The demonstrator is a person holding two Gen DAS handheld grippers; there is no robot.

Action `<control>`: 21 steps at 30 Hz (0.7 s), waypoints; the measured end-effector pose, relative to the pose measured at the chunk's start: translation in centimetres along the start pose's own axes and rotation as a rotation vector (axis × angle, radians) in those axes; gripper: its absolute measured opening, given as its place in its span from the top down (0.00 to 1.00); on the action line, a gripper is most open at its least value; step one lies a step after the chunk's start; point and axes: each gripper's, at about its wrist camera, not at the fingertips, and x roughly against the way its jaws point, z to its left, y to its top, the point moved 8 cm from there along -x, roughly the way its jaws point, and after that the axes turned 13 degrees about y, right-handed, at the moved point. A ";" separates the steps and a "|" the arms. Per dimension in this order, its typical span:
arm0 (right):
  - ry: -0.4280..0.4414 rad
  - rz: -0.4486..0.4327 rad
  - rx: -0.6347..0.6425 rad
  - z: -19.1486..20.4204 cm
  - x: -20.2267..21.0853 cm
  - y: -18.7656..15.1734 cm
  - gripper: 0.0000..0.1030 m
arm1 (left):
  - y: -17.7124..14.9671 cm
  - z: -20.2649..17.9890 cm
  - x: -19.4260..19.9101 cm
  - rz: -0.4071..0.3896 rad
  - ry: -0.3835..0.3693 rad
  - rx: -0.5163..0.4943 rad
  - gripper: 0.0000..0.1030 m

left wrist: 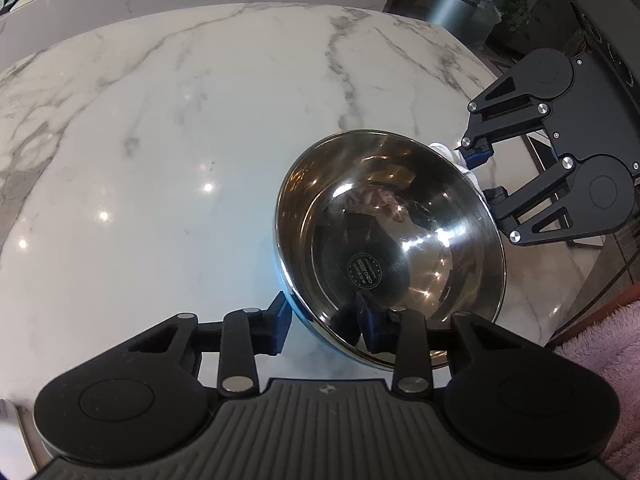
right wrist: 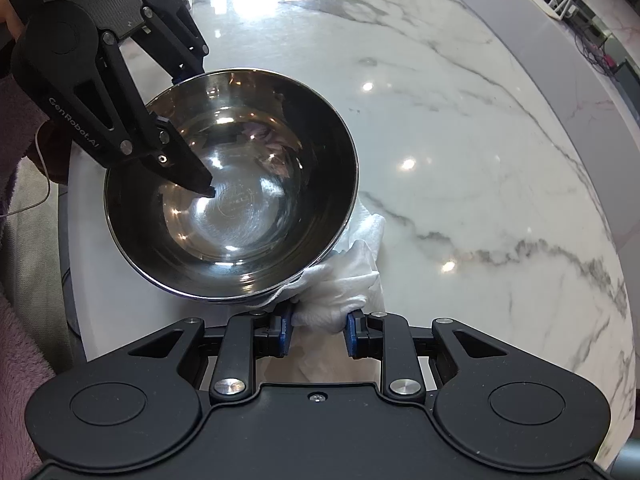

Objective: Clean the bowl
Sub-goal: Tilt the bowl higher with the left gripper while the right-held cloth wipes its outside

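A shiny steel bowl (left wrist: 392, 240) is tilted above the marble table. My left gripper (left wrist: 326, 326) is shut on its near rim, one finger inside and one outside; it also shows in the right wrist view (right wrist: 188, 132). My right gripper (right wrist: 318, 330) is shut on a crumpled white cloth (right wrist: 344, 276) that presses against the bowl's (right wrist: 232, 184) outer wall. In the left wrist view the right gripper (left wrist: 480, 176) sits behind the bowl's far rim, with a bit of the cloth (left wrist: 448, 152) showing. The bowl's inside looks bare, with a stamp on its bottom.
The white marble table (left wrist: 160, 160) spreads left and far from the bowl. Its rounded edge (right wrist: 600, 184) runs along the right of the right wrist view. A pink fluffy fabric (left wrist: 608, 352) lies past the table's edge. A grey bin (left wrist: 456, 4) and plants stand beyond the table.
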 end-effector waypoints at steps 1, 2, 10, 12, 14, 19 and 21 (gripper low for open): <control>0.001 0.001 0.004 0.1 0.1 -0.1 0.77 | 0.1 0.1 0.0 -0.009 0.009 -0.005 0.74; 0.001 0.001 0.006 0.1 0.2 -0.1 0.77 | 0.3 0.1 0.0 -0.018 0.017 -0.016 0.75; -0.036 -0.050 0.010 -0.5 3.4 0.2 0.77 | 1.8 -0.4 -0.5 -0.070 0.076 -0.085 0.76; -0.046 -0.061 0.011 -0.9 4.0 0.4 0.77 | 2.0 -0.7 -0.7 -0.074 0.080 -0.089 0.76; -0.048 -0.062 0.013 -1.1 4.3 0.6 0.77 | 2.1 -0.8 -0.8 -0.078 0.081 -0.090 0.76; -0.040 -0.061 0.003 -1.2 3.6 0.6 0.77 | 2.0 -0.9 -0.7 -0.081 0.083 -0.089 0.76; -0.027 -0.056 -0.006 -1.1 2.8 0.5 0.77 | 2.0 -0.9 -0.7 -0.082 0.083 -0.090 0.76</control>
